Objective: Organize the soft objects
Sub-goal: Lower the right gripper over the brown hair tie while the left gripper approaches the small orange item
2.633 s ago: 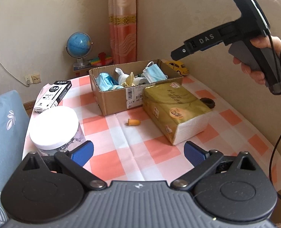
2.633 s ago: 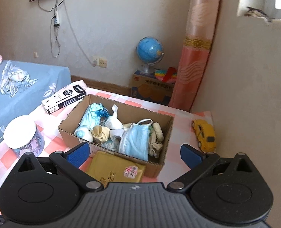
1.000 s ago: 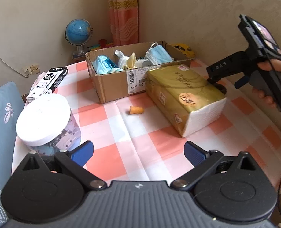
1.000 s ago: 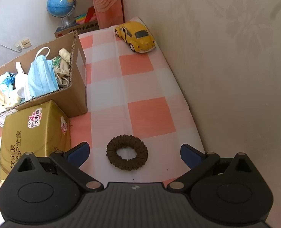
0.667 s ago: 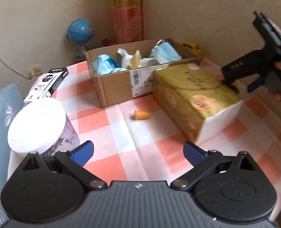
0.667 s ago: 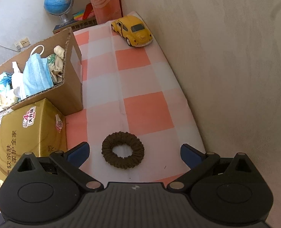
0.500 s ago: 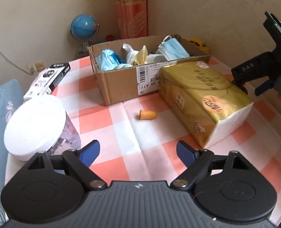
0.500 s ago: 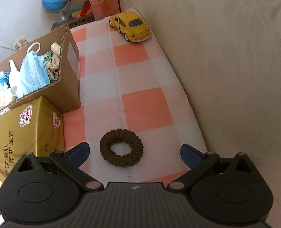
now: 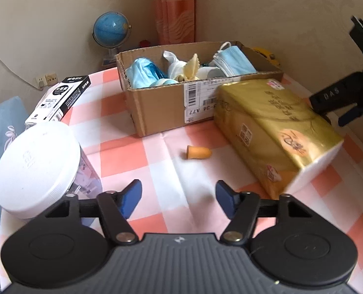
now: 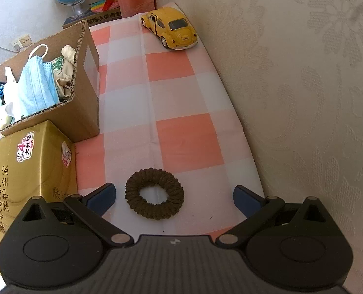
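- Right gripper (image 10: pixel 173 197) poised low over the checked tablecloth (image 10: pixel 188 144), jaws spread wide, nothing held.
- Brown hair scrunchie (image 10: pixel 154 194) lies flat on the cloth between those jaws, closer to the left-hand finger than the other; a ring, so no long axis to line up with.
- Scrunchie sits just beside the gold tissue pack (image 10: pixel 27 171), with the wall close on its other side. Room to close looks tight but workable.
- Left gripper (image 9: pixel 179 196) also empty, jaws partly apart, hovering over the near side of the table.
- Small orange earplug (image 9: pixel 198 152) lies ahead of the left gripper, well apart from it, long axis running crosswise to the fingers, blunt end left.
- Cardboard box (image 9: pixel 161 107) already holds masks and other soft bits; it stands behind the earplug, touching the tissue pack.
- Judgement: right hand is the nearer one to its target; a short descent and squeeze should take the scrunchie.
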`<state>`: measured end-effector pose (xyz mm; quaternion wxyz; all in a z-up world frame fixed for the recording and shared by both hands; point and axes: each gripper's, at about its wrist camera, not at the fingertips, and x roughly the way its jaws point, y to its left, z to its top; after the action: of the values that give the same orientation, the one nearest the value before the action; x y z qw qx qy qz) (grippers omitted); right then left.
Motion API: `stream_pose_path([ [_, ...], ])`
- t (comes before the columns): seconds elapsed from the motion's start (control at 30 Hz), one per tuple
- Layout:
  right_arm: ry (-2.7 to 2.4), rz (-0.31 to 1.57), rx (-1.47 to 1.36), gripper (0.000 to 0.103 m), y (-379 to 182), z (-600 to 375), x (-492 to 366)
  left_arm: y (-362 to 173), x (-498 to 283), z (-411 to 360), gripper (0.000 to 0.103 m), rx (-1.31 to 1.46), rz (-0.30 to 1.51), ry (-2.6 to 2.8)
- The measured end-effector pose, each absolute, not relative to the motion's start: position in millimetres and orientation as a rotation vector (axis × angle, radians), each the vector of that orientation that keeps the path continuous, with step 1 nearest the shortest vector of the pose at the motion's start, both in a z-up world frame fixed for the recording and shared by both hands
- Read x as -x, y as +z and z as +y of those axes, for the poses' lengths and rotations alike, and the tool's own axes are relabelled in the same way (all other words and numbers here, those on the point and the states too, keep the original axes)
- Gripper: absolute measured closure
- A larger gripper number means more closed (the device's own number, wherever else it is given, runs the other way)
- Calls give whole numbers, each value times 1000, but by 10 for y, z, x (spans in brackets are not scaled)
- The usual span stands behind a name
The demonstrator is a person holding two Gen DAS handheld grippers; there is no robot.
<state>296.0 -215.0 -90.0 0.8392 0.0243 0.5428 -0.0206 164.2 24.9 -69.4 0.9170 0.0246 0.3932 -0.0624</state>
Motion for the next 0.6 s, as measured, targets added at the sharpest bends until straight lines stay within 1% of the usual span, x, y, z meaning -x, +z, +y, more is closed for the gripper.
stream_pose_path([
  [0.1,-43,1147,-44,0,-907,-2146,-2963,-676,-1697,257,47,-24,799,-143],
  [0.2,-41,1148,-39,0,-906,-2144,-2958,-670,-1763,236,50,-15,785,-155],
  [0.3,-38,1155,-39,0,-904,-2145,-2968,-682,-1835,209,58,-4,776,-174],
  [0.5,-39,1150,-40,0,-908,-2143,-2966,-752,-1968,139,58,-13,780,-182],
  [0.6,-41,1145,-41,0,-911,-2144,-2959,-776,-2007,111,63,-26,775,-178],
])
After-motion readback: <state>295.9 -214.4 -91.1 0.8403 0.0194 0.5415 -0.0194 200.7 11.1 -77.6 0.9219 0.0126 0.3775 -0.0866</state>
